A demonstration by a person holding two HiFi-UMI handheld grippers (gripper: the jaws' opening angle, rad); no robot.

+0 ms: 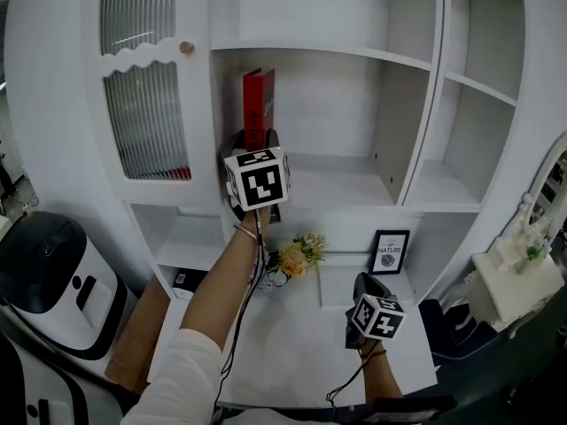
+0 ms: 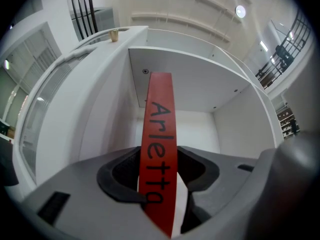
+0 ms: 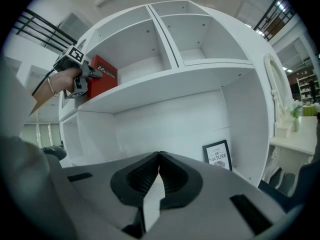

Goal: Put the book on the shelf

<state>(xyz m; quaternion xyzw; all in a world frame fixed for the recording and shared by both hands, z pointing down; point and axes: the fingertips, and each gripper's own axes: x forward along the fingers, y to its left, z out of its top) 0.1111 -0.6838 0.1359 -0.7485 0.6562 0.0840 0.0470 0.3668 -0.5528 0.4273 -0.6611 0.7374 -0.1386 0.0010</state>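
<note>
R gripper [image 1: 366, 283] is nearest, low over the desk top [image 1: 301, 352] near its right edge. Its jaws are closed tip to tip w/ nothing btwn them. At the desk's back edge, flowers [image 1: 298, 257] sit left of centre. A framed print [image 1: 390, 251] stands upright further right, against the back wall. Above, L gripper [image 1: 255, 145] is at the shelf [image 1: 345, 184]. Its jaws are wide, either side of the spine of the red book [image 1: 259, 106]. A gap shows on one side, so no clamp. Book stands upright at the shelf's left end, by the compartment's side wall. Glass door [image 1: 146, 96] is further left.
</note>
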